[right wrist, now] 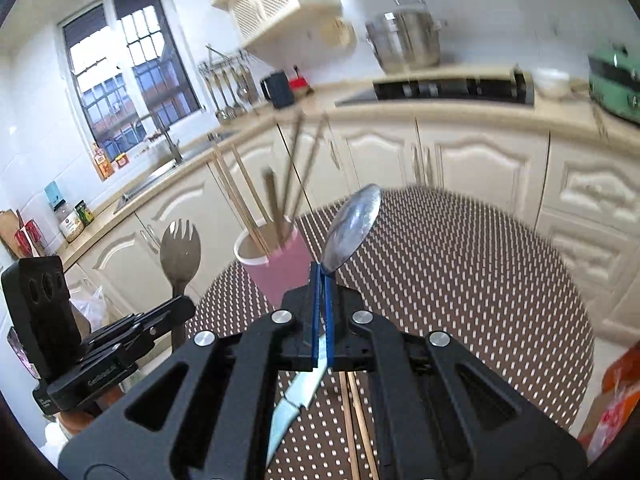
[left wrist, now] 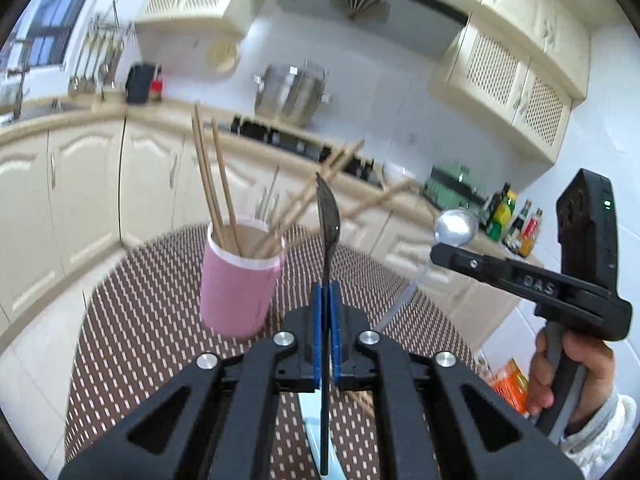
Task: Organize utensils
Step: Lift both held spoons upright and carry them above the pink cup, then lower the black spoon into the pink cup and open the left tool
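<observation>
We hold one utensil in each gripper, above a round table (left wrist: 120,280) with a dotted brown cover.

The left gripper (left wrist: 327,292) is clamped on the neck of a spork (left wrist: 328,212). In the left view the spork stands edge-on and nearly upright between the blue pads (left wrist: 318,320), head above them, handle running down past them toward the camera. The right view shows its tined head (right wrist: 180,248) face-on at the left.

The right gripper (right wrist: 322,276) is clamped on a spoon (right wrist: 352,228) just below the bowl. The bowl rises above the pads and tilts right; the pale handle (right wrist: 296,392) trails back under the jaws.

We judge that gripping at the neck keeps each head clear of the fingers, though the handle end must go into the cup first or the utensil be turned.

The cup (left wrist: 240,280), pink with a white rim, stands on the table, left of the spork and beyond both grippers. Chopsticks (left wrist: 212,184) already stand in it, leaning outward. More chopsticks (right wrist: 356,420) lie on the table beneath the right gripper.

Both utensils are near the cup, apart from it, and not yet over its mouth.
</observation>
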`<state>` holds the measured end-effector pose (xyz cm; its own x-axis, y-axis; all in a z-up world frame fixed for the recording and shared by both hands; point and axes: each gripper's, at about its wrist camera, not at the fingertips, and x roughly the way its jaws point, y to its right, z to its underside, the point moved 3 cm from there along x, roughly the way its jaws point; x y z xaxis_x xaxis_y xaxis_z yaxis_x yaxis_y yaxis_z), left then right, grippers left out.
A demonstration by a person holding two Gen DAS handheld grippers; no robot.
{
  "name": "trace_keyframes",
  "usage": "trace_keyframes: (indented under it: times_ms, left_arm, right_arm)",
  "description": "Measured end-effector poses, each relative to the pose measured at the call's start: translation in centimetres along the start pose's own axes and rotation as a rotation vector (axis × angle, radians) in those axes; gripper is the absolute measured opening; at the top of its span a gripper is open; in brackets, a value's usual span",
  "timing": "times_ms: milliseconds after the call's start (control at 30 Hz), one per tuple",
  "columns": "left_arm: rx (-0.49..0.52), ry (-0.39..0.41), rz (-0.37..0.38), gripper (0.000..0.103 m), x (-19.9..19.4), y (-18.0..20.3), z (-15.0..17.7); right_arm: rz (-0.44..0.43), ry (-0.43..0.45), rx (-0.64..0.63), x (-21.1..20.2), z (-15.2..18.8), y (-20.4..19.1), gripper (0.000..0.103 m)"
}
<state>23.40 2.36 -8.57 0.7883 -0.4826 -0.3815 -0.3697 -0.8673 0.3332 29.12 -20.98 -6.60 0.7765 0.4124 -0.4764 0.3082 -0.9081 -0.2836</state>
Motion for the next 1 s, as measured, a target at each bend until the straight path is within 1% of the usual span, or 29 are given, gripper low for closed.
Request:
trace_keyframes:
  times_ms: [67, 233, 367, 533, 633, 767, 867, 1000]
  left_arm:
    - [0.009, 0.058, -0.02, 0.004, -0.1, 0.0, -1.2]
    - [-0.009, 0.154, -0.027, 0.004, 0.3, -0.6, -3.4]
    - [-0.017, 0.224, -0.031, 0.004, 0.7, -1.0, -5.5]
    - [-0.045, 0.298, -0.039, 0.004, 2.3, -2.2, -7.6]
    - [-0.061, 0.329, -0.05, 0.004, 3.5, -3.1, -8.2]
    - [-0.064, 0.349, -0.084, 0.004, 5.4, -4.3, -8.6]
    - [-0.045, 0.355, -0.11, 0.004, 7.0, -4.9, -8.5]
    - [-0.029, 0.345, -0.128, 0.004, 8.5, -5.5, -7.8]
  right_arm:
    - [-0.015, 0.022, -0.021, -0.5, -0.5, -0.7, 0.002]
    - [-0.02, 0.107, -0.095, -0.7, -2.4, -4.1, 0.002]
    - [-0.014, 0.158, -0.156, 0.4, -4.3, -6.7, 0.002]
    - [0.001, 0.173, -0.209, 2.9, -5.6, -8.3, 0.002]
    - [0.013, 0.169, -0.223, 4.5, -5.9, -8.4, 0.002]
    - [0.037, 0.159, -0.249, 6.4, -5.9, -8.7, 0.002]
    - [0.035, 0.135, -0.249, 7.4, -5.8, -8.4, 0.002]
    - [0.035, 0.105, -0.255, 8.5, -5.4, -8.1, 0.002]
